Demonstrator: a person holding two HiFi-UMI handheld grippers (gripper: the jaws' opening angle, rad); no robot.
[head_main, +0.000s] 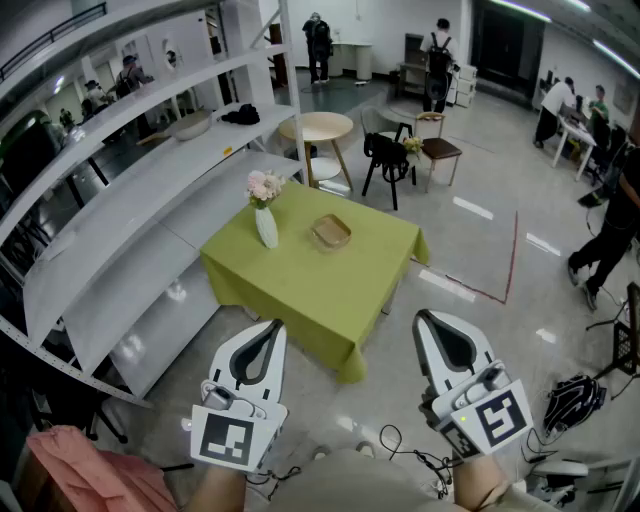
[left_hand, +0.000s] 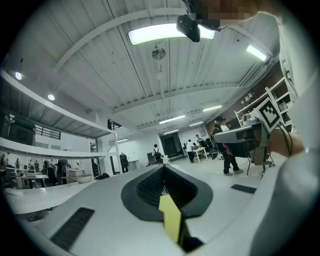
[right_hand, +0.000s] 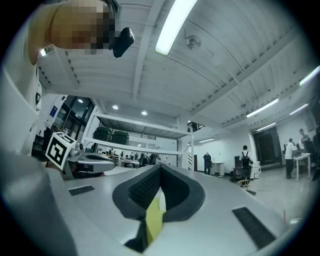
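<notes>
In the head view my left gripper (head_main: 272, 330) and right gripper (head_main: 424, 320) are held side by side, low in front of me, both pointing at a square table under a yellow-green cloth (head_main: 330, 290). Each has its jaws pressed together with nothing between them. On the table stand a white vase of pink flowers (head_main: 266, 222) and a shallow wooden bowl (head_main: 331, 232), well beyond both grippers. In the left gripper view the shut jaws (left_hand: 164, 170) show only a sliver of the green cloth through their gap; the right gripper view (right_hand: 160, 169) shows the same.
Long white shelves (head_main: 150, 190) run along the left, with a bowl (head_main: 192, 125) on one. Behind the green table are a round wooden table (head_main: 316, 128) and dark chairs (head_main: 388, 158). Several people stand far off. Cables (head_main: 575, 400) lie on the floor at right; pink cloth (head_main: 90, 470) is at lower left.
</notes>
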